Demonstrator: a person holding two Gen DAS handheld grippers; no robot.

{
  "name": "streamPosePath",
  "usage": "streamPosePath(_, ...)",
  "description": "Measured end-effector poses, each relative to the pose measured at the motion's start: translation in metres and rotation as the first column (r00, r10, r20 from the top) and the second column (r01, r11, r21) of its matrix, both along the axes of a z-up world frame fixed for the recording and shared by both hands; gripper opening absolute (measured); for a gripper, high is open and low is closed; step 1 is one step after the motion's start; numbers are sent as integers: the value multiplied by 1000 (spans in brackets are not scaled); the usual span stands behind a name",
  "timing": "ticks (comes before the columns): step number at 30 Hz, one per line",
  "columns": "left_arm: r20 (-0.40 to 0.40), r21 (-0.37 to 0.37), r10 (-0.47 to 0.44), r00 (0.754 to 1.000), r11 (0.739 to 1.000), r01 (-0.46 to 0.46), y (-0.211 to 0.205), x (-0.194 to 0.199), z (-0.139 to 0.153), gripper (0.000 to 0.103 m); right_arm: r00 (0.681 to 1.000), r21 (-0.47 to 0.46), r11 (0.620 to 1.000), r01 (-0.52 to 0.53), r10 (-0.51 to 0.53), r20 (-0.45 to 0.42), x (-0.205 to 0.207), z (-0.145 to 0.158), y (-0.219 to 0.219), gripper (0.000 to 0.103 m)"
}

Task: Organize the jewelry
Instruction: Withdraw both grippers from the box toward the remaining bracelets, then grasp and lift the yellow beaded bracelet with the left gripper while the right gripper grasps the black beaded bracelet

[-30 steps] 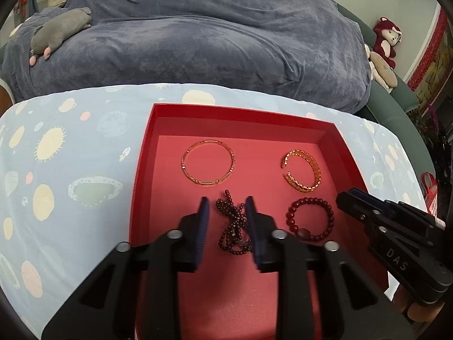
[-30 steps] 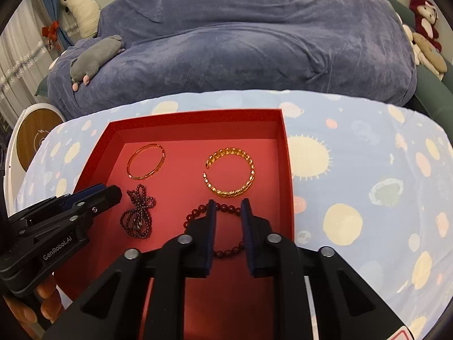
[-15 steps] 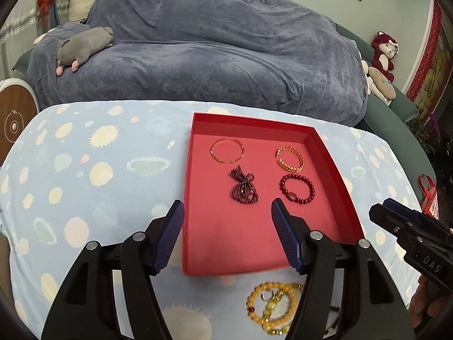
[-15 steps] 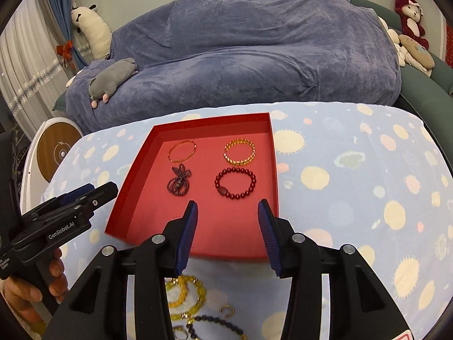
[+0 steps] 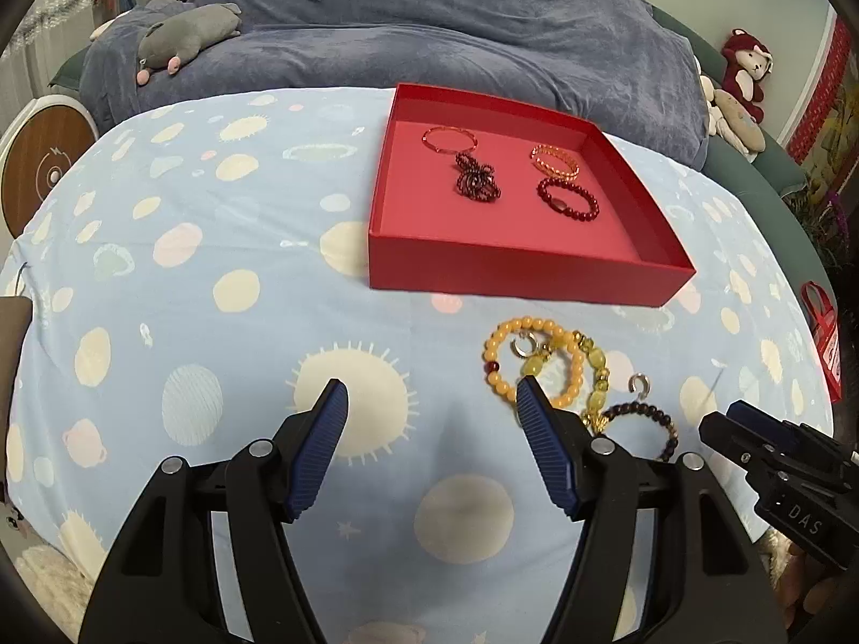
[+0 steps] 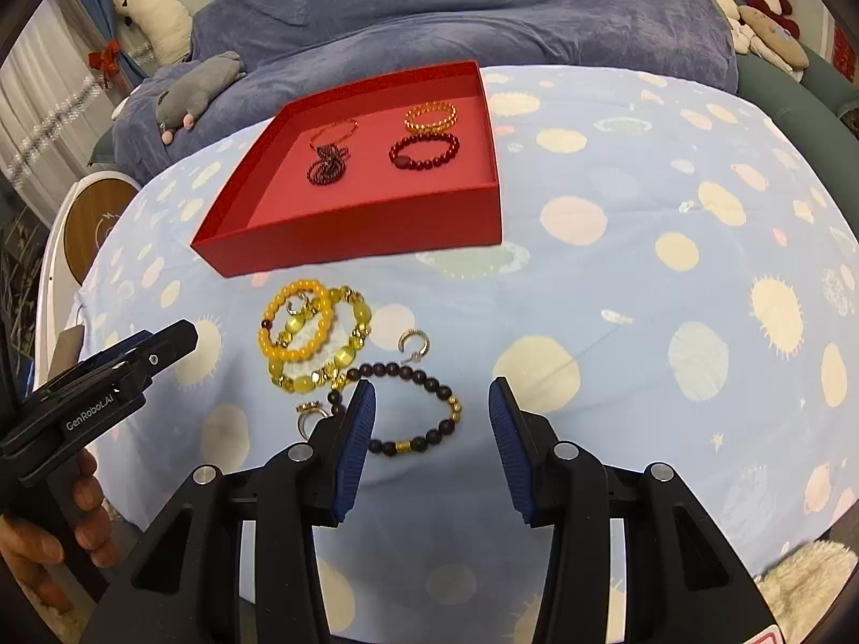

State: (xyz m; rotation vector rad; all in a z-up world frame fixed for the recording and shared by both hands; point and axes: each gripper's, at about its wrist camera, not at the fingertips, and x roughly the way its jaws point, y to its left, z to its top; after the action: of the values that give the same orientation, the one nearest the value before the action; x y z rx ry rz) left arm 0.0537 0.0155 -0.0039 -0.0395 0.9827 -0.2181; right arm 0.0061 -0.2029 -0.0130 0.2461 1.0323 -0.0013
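Note:
A red tray (image 5: 515, 271) (image 6: 354, 241) on the table holds a thin gold bangle (image 5: 449, 137), a gold chain bracelet (image 5: 555, 159), a dark red bead strand (image 5: 475, 180) and a red bead bracelet (image 5: 568, 199). In front of the tray lie a yellow bead bracelet (image 6: 295, 324), a yellow-green bracelet (image 6: 343, 354), a dark bead bracelet (image 6: 408, 408) and small rings (image 6: 413, 344). My left gripper (image 5: 432, 402) is open and empty, just left of the loose pile. My right gripper (image 6: 432, 402) is open and empty, over the dark bracelet's right side.
The table has a light blue cloth with planet prints (image 5: 188, 268). A blue-covered sofa (image 5: 429, 16) with a grey plush toy (image 5: 188, 35) stands behind. A round wooden object (image 5: 43, 166) is at the far left. Plush toys (image 5: 743, 75) sit at the right.
Both grippers have pulled back from the tray toward the table's near edge and opened wide. The dark red strand and red bracelet now lie free in the tray.

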Motion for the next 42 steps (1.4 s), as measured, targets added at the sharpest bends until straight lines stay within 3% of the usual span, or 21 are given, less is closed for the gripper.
streamPosePath(12,-41,-11,40,998,999,-41,6,-11,-22,62,1000,-38,999,24,-25,-18,12,-24,0,39)
streamPosePath(23,-50,-15,45,998,999,-46,6,-9,-23,62,1000,-113,993,-18,15,-23,19,-35,13,25)
streamPosePath(29,-53,-10,40,998,999,-41,4,-9,-24,62,1000,-140,990,-22,19,-24,13,-35,12,11)
streamPosePath(39,-42,-41,23,999,999,-24,-14,8,-21,62,1000,-125,992,-15,12,-22,5,-36,9,9)
streamPosePath(42,-43,-25,7,999,1000,-8,-25,18,-25,55,1000,-123,992,-13,10,-21,5,-36,9,9)
